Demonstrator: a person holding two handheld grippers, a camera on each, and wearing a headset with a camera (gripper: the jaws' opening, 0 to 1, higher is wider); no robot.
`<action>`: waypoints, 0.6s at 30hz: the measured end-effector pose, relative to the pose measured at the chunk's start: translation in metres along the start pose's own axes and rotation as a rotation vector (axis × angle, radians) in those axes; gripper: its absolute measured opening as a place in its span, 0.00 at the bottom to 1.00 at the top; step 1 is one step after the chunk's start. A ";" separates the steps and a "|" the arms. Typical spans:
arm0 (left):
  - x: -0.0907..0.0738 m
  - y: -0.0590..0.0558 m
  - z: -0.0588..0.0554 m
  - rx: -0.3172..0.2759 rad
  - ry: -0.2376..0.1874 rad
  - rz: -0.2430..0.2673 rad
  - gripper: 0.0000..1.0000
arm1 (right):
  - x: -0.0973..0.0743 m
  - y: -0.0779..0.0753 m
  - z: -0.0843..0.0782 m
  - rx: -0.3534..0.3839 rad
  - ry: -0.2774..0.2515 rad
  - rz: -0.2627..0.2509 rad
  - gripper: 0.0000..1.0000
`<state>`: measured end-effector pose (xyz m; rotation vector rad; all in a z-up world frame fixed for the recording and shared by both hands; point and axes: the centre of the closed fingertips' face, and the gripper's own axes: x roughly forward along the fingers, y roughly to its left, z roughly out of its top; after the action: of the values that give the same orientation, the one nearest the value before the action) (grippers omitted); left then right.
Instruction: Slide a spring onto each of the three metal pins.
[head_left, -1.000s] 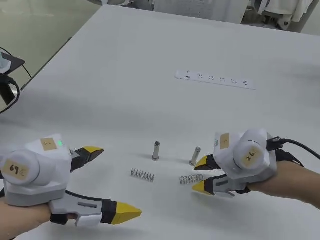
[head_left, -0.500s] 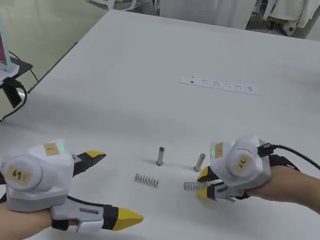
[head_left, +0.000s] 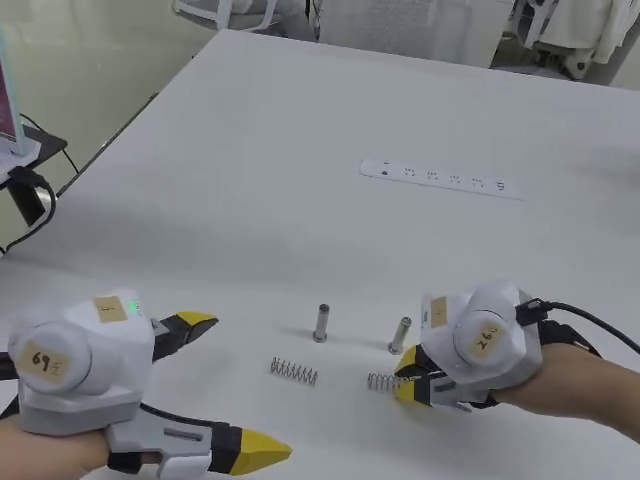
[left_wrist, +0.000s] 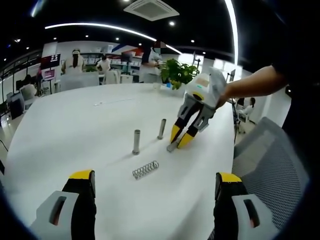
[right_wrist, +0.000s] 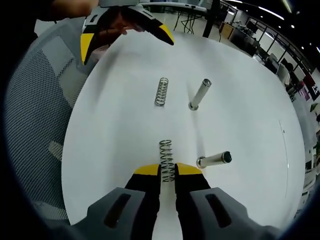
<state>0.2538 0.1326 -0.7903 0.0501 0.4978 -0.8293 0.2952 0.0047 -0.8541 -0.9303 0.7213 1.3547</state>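
Observation:
Two short metal pins stand upright on the white table (head_left: 250, 200), one (head_left: 321, 322) left of the other (head_left: 400, 335). A loose spring (head_left: 293, 372) lies in front of the left pin. My right gripper (head_left: 408, 377) is shut on the end of a second spring (head_left: 380, 381), just in front of the right pin. The right gripper view shows that spring (right_wrist: 166, 159) pinched between the yellow tips of the right gripper (right_wrist: 167, 172), with a pin (right_wrist: 214, 159) beside it. My left gripper (head_left: 230, 386) is open with nothing in it, to the left of the loose spring (left_wrist: 145, 169).
A white power strip (head_left: 440, 180) lies farther back on the table. A mesh chair (left_wrist: 270, 165) stands at the table's near edge. A black cable (head_left: 30, 190) hangs off the left side. People and desks fill the room beyond the table.
My right gripper has closed from open onto the end of the right-hand spring. The left gripper has stayed open at the lower left. The head camera has shifted a little.

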 end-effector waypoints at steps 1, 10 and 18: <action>0.000 -0.001 0.000 0.001 0.000 -0.002 0.97 | -0.001 0.000 0.001 -0.002 -0.005 -0.002 0.08; 0.003 -0.010 -0.002 0.011 0.014 -0.030 0.94 | -0.017 -0.002 0.005 0.026 -0.031 -0.025 0.08; 0.012 -0.024 0.001 0.022 0.015 -0.072 0.93 | -0.032 0.000 0.006 0.038 -0.038 -0.040 0.08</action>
<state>0.2438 0.1082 -0.7914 0.0591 0.5067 -0.9056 0.2915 -0.0056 -0.8237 -0.8823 0.6934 1.3166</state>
